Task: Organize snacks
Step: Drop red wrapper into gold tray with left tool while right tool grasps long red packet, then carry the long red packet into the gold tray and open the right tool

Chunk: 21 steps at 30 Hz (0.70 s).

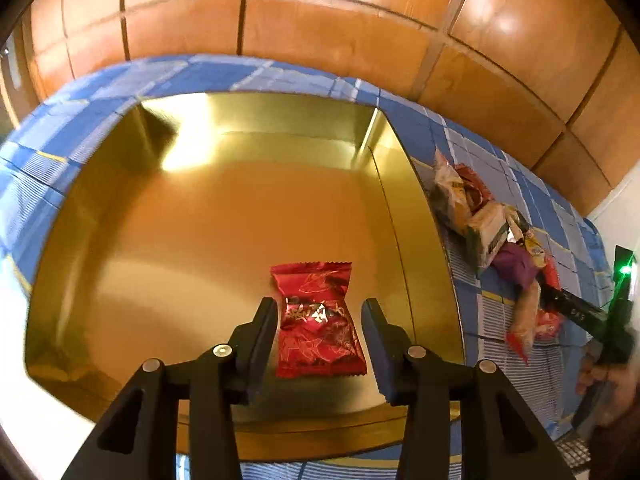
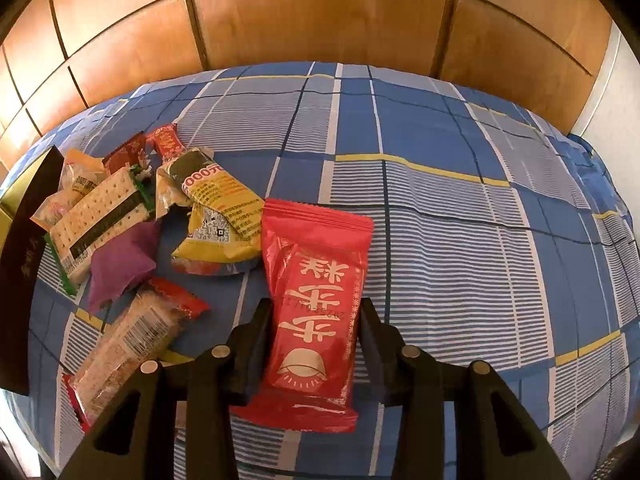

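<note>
Left wrist view gives me the left gripper (image 1: 320,334) standing open over the gold tray (image 1: 132,216), its 2 fingers clear of the small red foil snack (image 1: 316,320) lying on the tray floor between them. On the right wrist view, my right gripper (image 2: 316,330) clamps the red pouch (image 2: 316,284) above the blue plaid cloth (image 2: 460,200), beside the snack pile (image 2: 132,224).

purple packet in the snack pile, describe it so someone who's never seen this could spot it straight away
On the blue checked cloth, look at the snack pile left of the right gripper. The purple packet lies in its middle, just below the cracker pack and above the clear barcoded bar. It is the only plain purple wrapper, crumpled and with no visible print.
</note>
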Available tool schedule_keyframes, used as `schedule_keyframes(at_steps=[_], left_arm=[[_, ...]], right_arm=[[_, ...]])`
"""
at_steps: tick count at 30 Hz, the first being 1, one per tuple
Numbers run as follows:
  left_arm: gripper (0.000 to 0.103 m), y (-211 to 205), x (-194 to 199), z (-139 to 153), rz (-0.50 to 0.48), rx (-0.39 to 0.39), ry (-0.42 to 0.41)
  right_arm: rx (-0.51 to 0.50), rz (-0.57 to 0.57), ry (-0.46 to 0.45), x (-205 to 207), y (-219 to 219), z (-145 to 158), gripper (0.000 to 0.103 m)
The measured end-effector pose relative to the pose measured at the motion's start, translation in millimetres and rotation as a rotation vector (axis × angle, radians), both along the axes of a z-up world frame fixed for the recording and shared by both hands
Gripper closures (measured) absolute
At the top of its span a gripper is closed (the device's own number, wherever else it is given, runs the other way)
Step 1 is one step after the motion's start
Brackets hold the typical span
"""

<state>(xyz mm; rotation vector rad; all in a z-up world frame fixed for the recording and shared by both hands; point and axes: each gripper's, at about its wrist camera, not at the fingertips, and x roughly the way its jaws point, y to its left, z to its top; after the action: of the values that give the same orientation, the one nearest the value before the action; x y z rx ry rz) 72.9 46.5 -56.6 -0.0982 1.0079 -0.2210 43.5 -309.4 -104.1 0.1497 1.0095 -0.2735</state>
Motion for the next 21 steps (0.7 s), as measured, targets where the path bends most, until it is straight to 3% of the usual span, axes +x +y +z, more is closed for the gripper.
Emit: schedule_keyframes(at_steps=[8, 15, 21], left_arm=[[0.053, 9.4, -20.5, 28.0, 0.074, 0.066, -0.137], [0.050, 15.2, -32.6, 39.7, 0.081, 0.082, -0.177], [0.049, 21.9, -35.4, 37.9, 0.102, 0.093, -0.171]], right_arm=[[0.019, -0.040, -0.030, -10.4, -3.7, 4.2, 0.063], [0.045, -0.071, -0.122, -26.6, -5.5, 33.1, 0.064], [0.060, 0.066, -0.195, -22.8, 35.6, 72.8, 0.063]])
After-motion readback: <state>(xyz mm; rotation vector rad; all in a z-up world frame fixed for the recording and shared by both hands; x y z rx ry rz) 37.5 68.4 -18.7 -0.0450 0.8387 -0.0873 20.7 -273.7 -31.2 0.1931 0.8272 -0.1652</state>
